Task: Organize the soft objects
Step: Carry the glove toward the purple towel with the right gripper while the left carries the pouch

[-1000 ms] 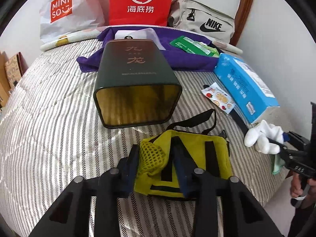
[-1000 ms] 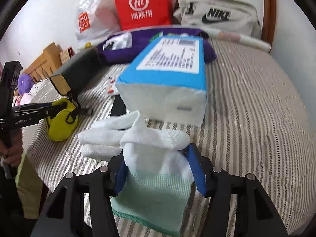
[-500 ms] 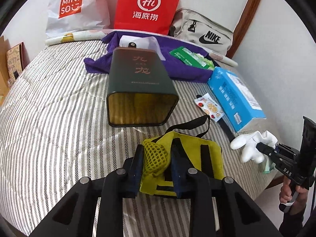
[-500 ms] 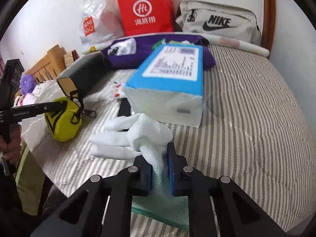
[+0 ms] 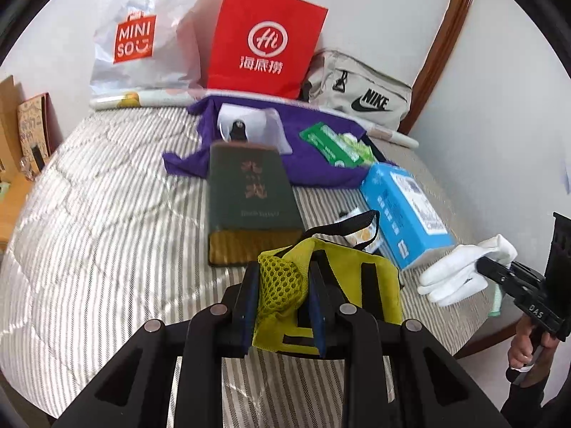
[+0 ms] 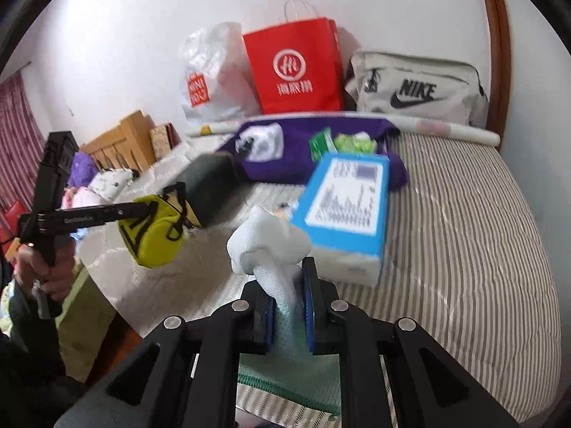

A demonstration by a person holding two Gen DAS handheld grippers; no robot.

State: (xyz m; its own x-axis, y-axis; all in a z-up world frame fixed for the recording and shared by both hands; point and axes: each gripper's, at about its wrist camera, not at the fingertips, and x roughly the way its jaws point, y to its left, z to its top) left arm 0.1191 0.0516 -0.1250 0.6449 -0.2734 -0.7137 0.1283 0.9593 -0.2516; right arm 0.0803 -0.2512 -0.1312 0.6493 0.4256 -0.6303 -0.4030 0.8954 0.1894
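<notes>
Yellow mesh of the pouch point(image 5: 282, 285) is sitting clamped in your left hand-held gripper point(image 5: 282, 306) at lower centre, lifted off the bed point(image 5: 107, 249), while your right hand-held gripper point(image 6: 289, 317) is pinching the white glove point(image 6: 267, 246), fingers drooping toward the frame's left, both pointing up-frame at the open dark green tin point(image 5: 249, 199), nearer the pouch.

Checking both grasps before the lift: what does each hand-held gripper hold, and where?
Left hand-held gripper pinches the yellow pouch at its mesh corner; right hand-held gripper clamps the white glove near its cuff.
</notes>
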